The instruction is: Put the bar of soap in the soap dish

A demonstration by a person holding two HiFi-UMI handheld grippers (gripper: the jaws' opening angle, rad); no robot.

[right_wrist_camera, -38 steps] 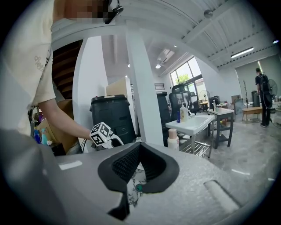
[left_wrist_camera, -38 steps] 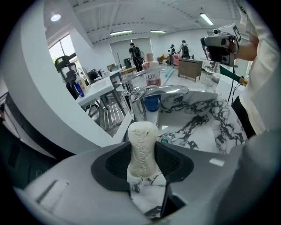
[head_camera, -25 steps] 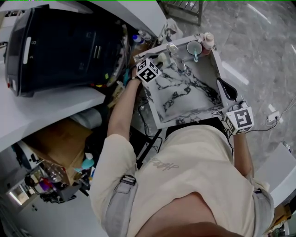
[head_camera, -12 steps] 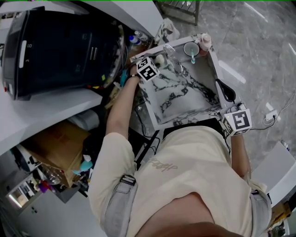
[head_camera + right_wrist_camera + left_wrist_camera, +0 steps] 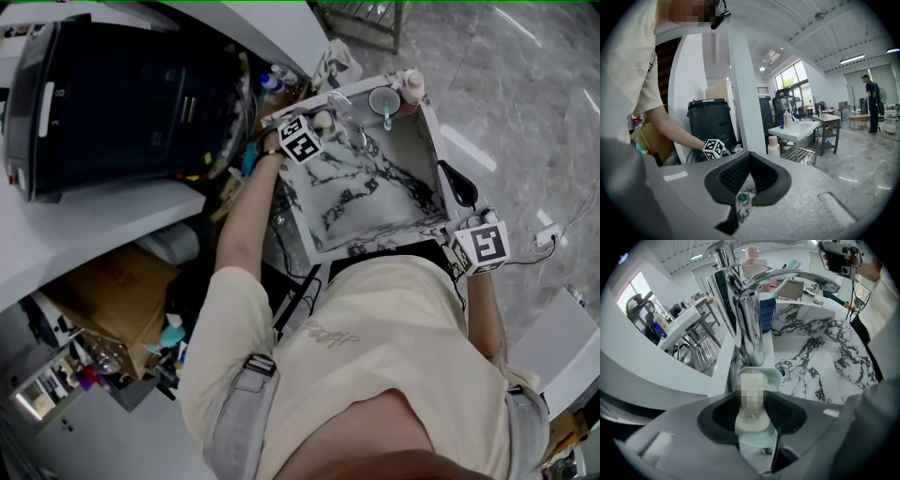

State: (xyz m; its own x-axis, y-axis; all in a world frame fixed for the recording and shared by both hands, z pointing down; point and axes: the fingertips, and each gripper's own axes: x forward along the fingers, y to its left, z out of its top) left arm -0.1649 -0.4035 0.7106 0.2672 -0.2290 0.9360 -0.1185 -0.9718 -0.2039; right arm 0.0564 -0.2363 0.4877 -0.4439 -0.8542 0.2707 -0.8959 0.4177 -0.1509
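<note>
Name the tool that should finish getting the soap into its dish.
Left. The left tool grips the bar of soap right over the pale green soap dish beside the faucet. The right tool is shut and empty, at the sink's other side.

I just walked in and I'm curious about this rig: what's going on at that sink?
A person stands at a marble-patterned sink with a hand-held gripper in each hand. The left hand-held gripper is closed on the bar of soap and holds it right over the pale green soap dish beside the faucet. Whether the soap already rests in the dish is hard to tell. The right hand-held gripper is shut and empty at the sink's near right corner, taking no part.
</note>
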